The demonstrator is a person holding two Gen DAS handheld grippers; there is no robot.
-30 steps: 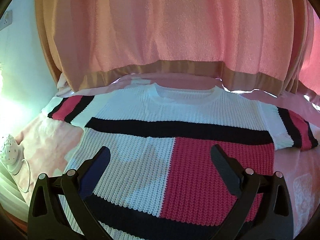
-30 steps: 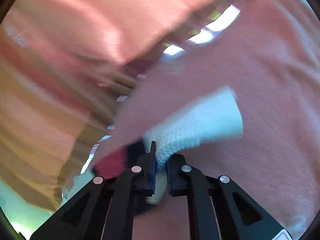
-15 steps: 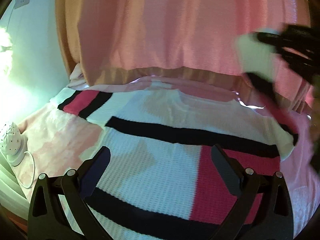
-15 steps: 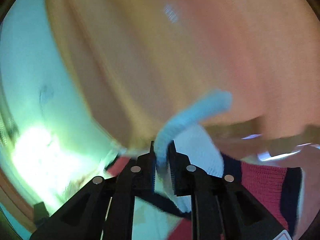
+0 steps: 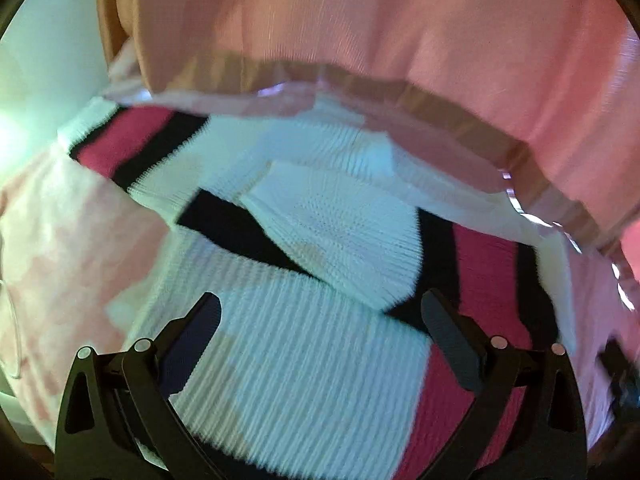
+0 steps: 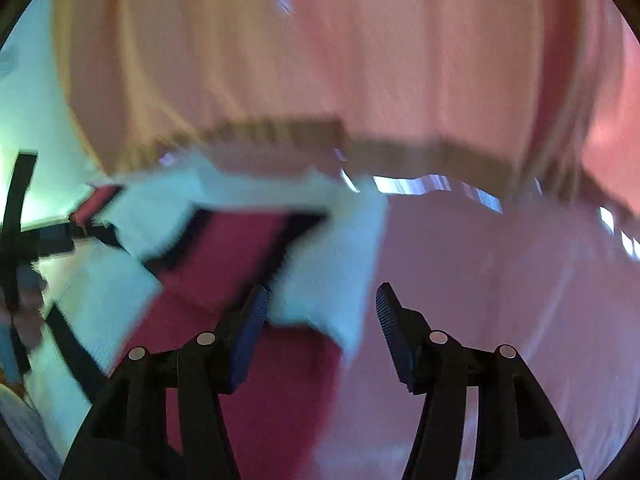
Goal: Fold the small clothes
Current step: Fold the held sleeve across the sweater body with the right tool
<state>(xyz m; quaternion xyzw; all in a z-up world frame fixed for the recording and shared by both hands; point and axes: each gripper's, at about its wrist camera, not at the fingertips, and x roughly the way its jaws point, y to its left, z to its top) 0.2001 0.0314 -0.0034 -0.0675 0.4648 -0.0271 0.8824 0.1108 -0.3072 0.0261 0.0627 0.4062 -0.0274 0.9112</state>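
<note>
A white, pink and black knit sweater (image 5: 304, 364) lies flat on a pink bedspread (image 5: 68, 264). Its right sleeve (image 5: 344, 232) is folded over onto the chest. Its left sleeve (image 5: 132, 148) still lies spread out to the left. My left gripper (image 5: 320, 344) is open and empty above the sweater's lower body. My right gripper (image 6: 320, 320) is open just above the folded sleeve's edge (image 6: 328, 280), with nothing between its fingers. The right wrist view is blurred.
A pink curtain with a tan hem (image 5: 360, 32) hangs behind the bed. A pale wall (image 5: 44, 52) is at the left. Bare pink bedspread (image 6: 500, 300) lies to the right of the sweater. The left gripper shows at the left edge of the right wrist view (image 6: 24, 232).
My right gripper carried the right sleeve up and over onto the chest, then opened and let it go. The left gripper shifted its view slightly and stayed open.
</note>
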